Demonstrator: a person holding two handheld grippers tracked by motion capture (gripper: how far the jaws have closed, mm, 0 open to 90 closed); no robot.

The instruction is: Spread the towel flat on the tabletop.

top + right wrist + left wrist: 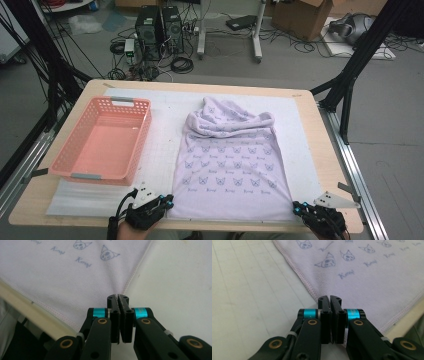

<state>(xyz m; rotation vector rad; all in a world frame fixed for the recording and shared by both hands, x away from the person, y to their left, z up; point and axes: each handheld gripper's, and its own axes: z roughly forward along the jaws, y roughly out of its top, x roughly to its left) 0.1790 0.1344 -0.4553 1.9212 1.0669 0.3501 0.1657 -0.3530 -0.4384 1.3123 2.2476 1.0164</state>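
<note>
Wooden surface (60, 210) with a white gridded mat (165, 107); cluttered floor behind with two computer towers (160, 31) and cardboard boxes.

One lilac towel (231, 172), printed with small cat-like faces, lies near flat on the mat's middle, its far end bunched into a loose roll. Near hem sits at the surface's front edge.

Left gripper (166, 201): fingers (324, 305) clenched on the towel's near left corner, where the stitched hem (299, 272) runs into them. Right gripper (298, 207): fingers (123, 303) clenched on the near right corner, cloth puckered at the pinch.

Step in hand, as judged: a fold, near edge carried away towards the far end. To do it well, lift both corners together, keep the hem taut between them, travel level and parallel, and set down square.

Count: one towel, one pink plastic basket (135, 145) standing empty, just left of the towel, two grippers.
</note>
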